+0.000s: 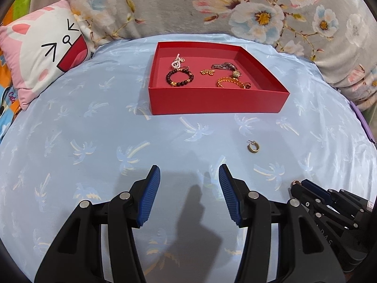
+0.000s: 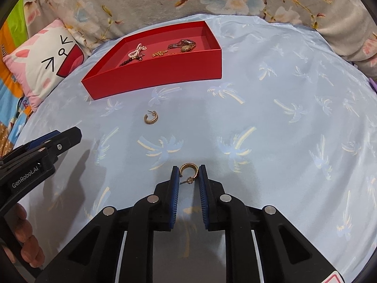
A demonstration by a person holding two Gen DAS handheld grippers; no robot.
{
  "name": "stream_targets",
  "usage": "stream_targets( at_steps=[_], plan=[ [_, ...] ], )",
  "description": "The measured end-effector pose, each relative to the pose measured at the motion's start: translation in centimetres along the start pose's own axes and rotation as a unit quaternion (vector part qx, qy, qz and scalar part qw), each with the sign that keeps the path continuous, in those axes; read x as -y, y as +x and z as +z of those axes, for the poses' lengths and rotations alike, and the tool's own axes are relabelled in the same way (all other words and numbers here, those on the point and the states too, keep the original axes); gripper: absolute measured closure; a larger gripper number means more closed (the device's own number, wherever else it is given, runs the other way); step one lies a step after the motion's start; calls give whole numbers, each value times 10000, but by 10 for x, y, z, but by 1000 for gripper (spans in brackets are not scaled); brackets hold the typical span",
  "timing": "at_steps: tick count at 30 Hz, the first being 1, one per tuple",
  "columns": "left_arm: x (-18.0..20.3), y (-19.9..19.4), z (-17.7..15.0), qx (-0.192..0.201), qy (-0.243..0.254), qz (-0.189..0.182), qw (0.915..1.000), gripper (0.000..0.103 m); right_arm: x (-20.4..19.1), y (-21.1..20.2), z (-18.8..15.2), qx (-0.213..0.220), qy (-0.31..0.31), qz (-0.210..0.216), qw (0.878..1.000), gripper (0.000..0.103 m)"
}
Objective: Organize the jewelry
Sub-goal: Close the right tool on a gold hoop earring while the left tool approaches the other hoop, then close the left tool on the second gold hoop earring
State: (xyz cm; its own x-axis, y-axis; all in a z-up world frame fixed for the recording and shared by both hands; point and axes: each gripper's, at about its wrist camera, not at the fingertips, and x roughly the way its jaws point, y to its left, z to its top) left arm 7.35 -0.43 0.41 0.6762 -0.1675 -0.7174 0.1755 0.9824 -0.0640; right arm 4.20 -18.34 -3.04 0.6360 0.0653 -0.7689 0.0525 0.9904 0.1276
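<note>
Right claw [image 2: 188, 172] pinches a hoop earring [image 2: 187, 168]; left claw [image 1: 189, 176] wide, empty. Lift level, release low inside red box [image 2: 165, 75].

Red box [image 2: 150, 75]: from my right wrist view, its near wall hides most of the dark bead bracelet [image 2: 124, 63].
Cat pillow [image 1: 40, 54]: its left side runs off the frame.
Watch [image 2: 186, 44]: dial too small for me to read.

The bed [image 1: 94, 141] has a blue palm-print sheet. On it lie a red box [image 1: 219, 101], an earring [image 1: 253, 146] and a pillow [image 1: 44, 54].
</note>
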Motion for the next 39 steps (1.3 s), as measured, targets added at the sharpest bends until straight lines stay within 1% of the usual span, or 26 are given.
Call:
stream_targets(
  at_steps=[3,8,11,15,19,21,24,27,29,30,32,33,35,36,39],
  plan=[
    [5,3,2,-32,27,-87,10000,53,4,-6,1,55,80,34,9999,88],
    [25,14,8,-99,172,-262,9995,51,14,-16,4,146,188,21,9997,88],
    [37,25,15,-155,141,-433,9988,51,19,-21,5,173,239,9,9996,88],
    [52,41,20,-248,181,-505,9982,51,25,-25,6,200,302,31,9993,88],
    [65,54,22,-312,280,-490,9979,51,31,-27,7,220,345,34,9992,88],
    [72,61,22,-354,339,-422,9979,51,33,-27,9,226,372,53,9990,88],
    [78,66,23,-278,455,-287,9982,51,38,-27,9,233,427,102,9988,88],
    [80,68,24,-236,482,-227,9983,53,40,-27,9,240,449,114,9986,88],
    [83,69,24,-208,559,-158,9981,63,41,-26,10,243,459,122,9986,88],
    [84,69,24,-193,607,-135,9979,65,41,-26,10,240,455,122,9986,88],
    [85,68,23,-179,643,-125,9977,73,41,-26,10,245,465,125,9985,88],
    [85,68,23,-179,651,-131,9976,75,42,-26,10,242,467,129,9985,88],
    [85,67,24,-185,643,-144,9977,85,42,-27,9,241,460,142,9985,88],
    [84,67,24,-191,638,-149,9977,87,41,-27,9,242,451,145,9986,88],
    [83,66,23,-219,600,-219,9977,87,40,-27,10,250,433,158,9986,88]
  ],
)
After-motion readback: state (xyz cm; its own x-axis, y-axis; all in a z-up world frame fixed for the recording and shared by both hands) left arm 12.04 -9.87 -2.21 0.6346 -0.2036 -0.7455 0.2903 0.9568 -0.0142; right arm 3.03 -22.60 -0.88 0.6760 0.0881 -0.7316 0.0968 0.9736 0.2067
